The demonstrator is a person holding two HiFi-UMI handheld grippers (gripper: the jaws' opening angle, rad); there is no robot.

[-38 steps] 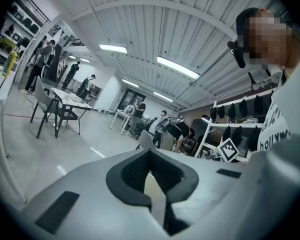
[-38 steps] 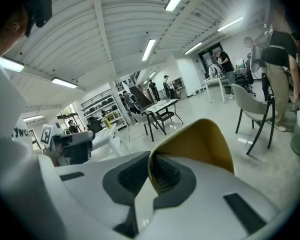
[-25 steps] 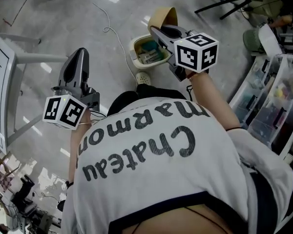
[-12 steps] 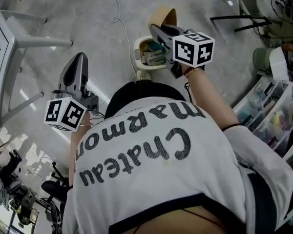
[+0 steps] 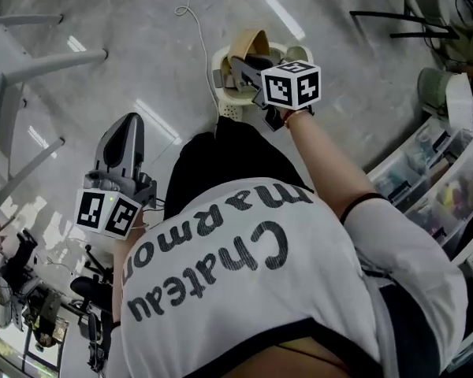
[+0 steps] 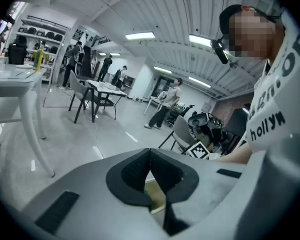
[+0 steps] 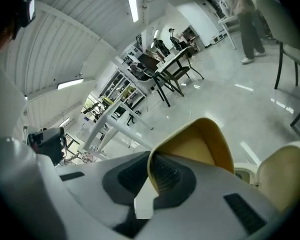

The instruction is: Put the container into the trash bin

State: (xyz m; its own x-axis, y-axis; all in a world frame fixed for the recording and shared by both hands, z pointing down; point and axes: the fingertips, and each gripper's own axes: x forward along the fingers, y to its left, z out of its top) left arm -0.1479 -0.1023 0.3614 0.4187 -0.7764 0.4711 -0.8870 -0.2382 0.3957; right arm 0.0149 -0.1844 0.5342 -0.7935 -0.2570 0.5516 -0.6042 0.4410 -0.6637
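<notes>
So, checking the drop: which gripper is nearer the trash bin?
Right. The right gripper, clamped on the container, is over the trash bin; the left gripper is well off to its left.

Head view looks down; gripper views look across the floor [image 5: 142, 69].

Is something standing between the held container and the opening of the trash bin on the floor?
Nothing visible does. The curved tan container, held by the right gripper, hangs over the open cream plastic trash bin, which already holds some rubbish.
</notes>
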